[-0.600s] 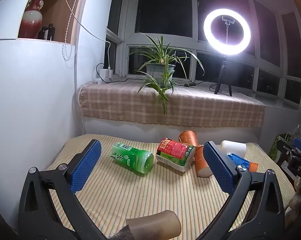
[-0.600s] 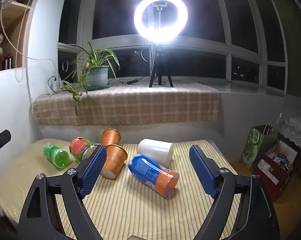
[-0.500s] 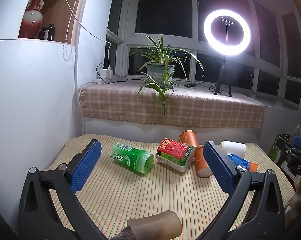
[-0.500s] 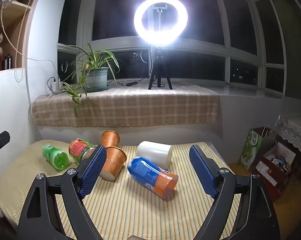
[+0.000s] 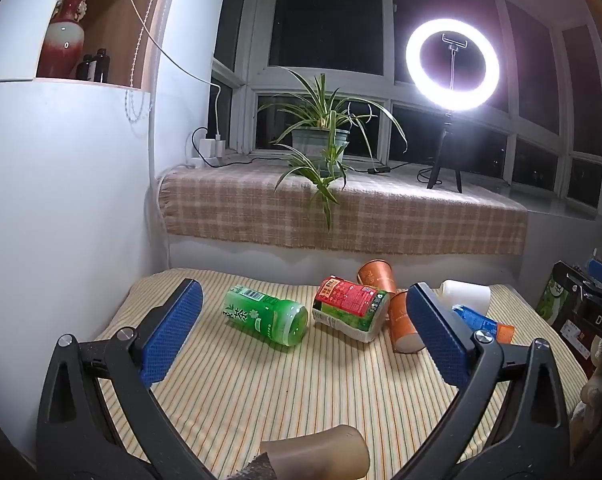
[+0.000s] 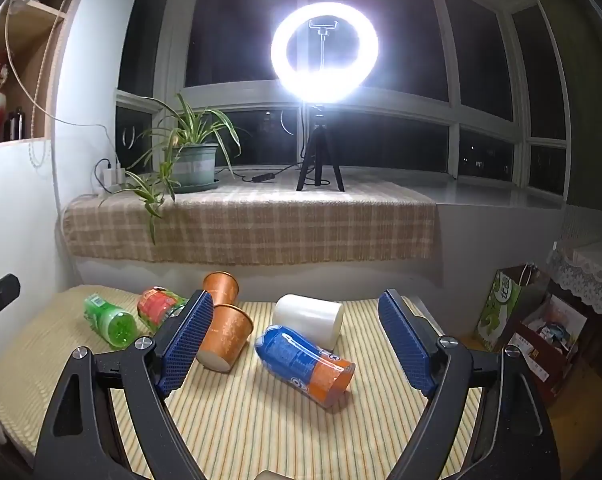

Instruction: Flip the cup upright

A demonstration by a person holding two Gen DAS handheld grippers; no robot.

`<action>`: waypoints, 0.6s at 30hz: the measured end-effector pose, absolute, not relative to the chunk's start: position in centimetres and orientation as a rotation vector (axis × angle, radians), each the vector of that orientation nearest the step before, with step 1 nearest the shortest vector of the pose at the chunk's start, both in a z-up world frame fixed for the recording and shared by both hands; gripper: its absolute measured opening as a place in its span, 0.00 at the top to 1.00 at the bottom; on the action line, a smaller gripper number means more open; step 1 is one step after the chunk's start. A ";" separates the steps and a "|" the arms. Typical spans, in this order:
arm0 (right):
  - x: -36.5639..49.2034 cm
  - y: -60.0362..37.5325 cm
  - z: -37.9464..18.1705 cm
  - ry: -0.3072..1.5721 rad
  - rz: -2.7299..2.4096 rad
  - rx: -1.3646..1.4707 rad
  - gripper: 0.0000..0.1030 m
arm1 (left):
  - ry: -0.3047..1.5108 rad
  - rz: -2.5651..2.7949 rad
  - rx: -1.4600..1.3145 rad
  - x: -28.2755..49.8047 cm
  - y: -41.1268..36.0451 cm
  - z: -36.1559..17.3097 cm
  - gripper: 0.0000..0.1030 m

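With nothing yet between my fingers, both pairs of jaws stand spread wide above the striped cloth:

my right gripper: jaws apart and empty, blue ribbed pads facing each other; the blue-and-orange cup lies on its side between and beyond them, not touched

my left gripper: jaws also spread, holding nothing; the green cup and the red-and-green cup lie ahead in the gap, apart from the pads

cups to stand up: all on their sides on the cloth; two orange cups, the near one with its pale base toward my right camera, the far one behind it, whether touching I cannot tell; a white cup just behind the blue-and-orange one

how I would do it, as I judge: pick one cup only, come down across its round wall near the middle, close gently, lift clear, turn the mouth upward, set it flat before letting go

risk: neighbours are crowded, so a wide pad may nudge one and send it rolling

materials: thin glossy printed walls, likely to dent under a hard squeeze; tapered round shapes that roll in a curve

cloth: soft woven stripes, slightly padded, so a base may settle unevenly

brown tube: smooth, lying at the lower edge under my left gripper

farther out: checked blanket on the sill, potted plant, ring light
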State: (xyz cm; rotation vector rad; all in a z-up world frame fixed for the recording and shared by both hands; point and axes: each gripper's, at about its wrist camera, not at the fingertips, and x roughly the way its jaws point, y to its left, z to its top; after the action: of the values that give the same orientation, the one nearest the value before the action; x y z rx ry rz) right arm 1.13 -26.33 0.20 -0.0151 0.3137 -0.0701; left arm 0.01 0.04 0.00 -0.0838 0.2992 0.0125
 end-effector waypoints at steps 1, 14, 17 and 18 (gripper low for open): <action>1.1 -26.3 0.3 0.312 -0.070 -0.017 0.18 | 0.299 0.012 -0.083 0.0 0.0 0.0 0.00; 1.5 -25.5 -0.4 0.311 -0.079 -0.034 0.18 | 0.304 0.011 -0.085 0.0 0.1 0.0 0.00; 1.5 -25.4 -0.5 0.310 -0.079 -0.036 0.18 | 0.305 0.011 -0.084 0.0 0.1 0.0 0.00; 1.5 -25.4 -0.5 0.310 -0.080 -0.036 0.18 | 0.306 0.010 -0.085 0.0 0.1 0.0 0.00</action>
State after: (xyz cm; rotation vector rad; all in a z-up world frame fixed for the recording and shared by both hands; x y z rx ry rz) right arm 1.53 -25.40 -0.53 -0.0357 0.3099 -0.0800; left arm -0.01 0.09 0.01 -0.0853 0.3064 0.0104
